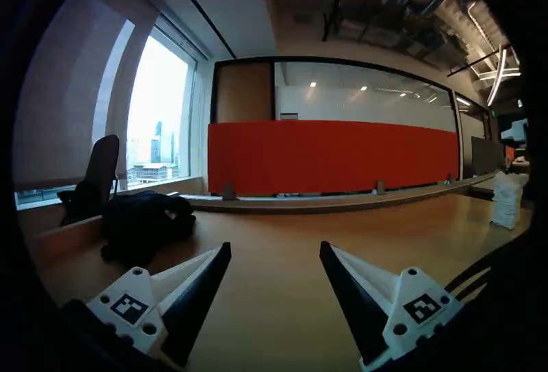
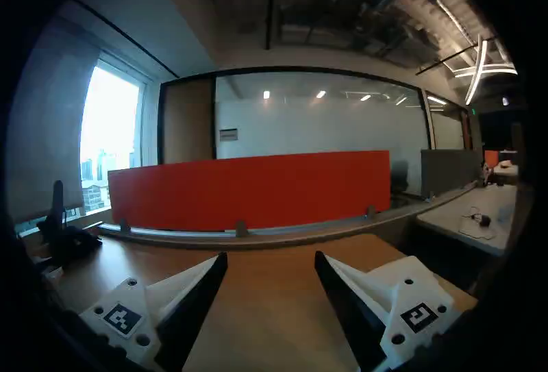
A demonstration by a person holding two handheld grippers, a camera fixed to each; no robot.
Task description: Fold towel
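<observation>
Where the bench (image 1: 383, 225) runs toward the window (image 1: 161, 118), a dark cloth heap (image 1: 144, 225) lies crumpled on the wood at the far left. It is the only loose fabric to be made out with any certainty, though the left gripper view does not settle whether it is the towel. It sits well apart from both pairs of fingers, and the back of an office chair (image 1: 96, 177) rises just behind it.

The left gripper (image 1: 275, 245) hovers over the bench with its fingers released, spread wide and grasping nothing, bare wood showing between the tips. A broad stretch of open surface lies ahead of it, up to the back edge. There a red divider panel (image 1: 329, 156) stands along the full width of the bench.

Near the right-hand edge stands a white bundle (image 1: 508, 199), upright and too blurred to identify, well apart from the dark heap.

In the right gripper view, the right gripper (image 2: 270, 255) likewise has its fingers spread apart and free, over bare wood. Ahead on its right the bench ends at a rounded corner. Beyond a gap stands a pale side desk (image 2: 472, 218), with a small dark cable lying on it.
</observation>
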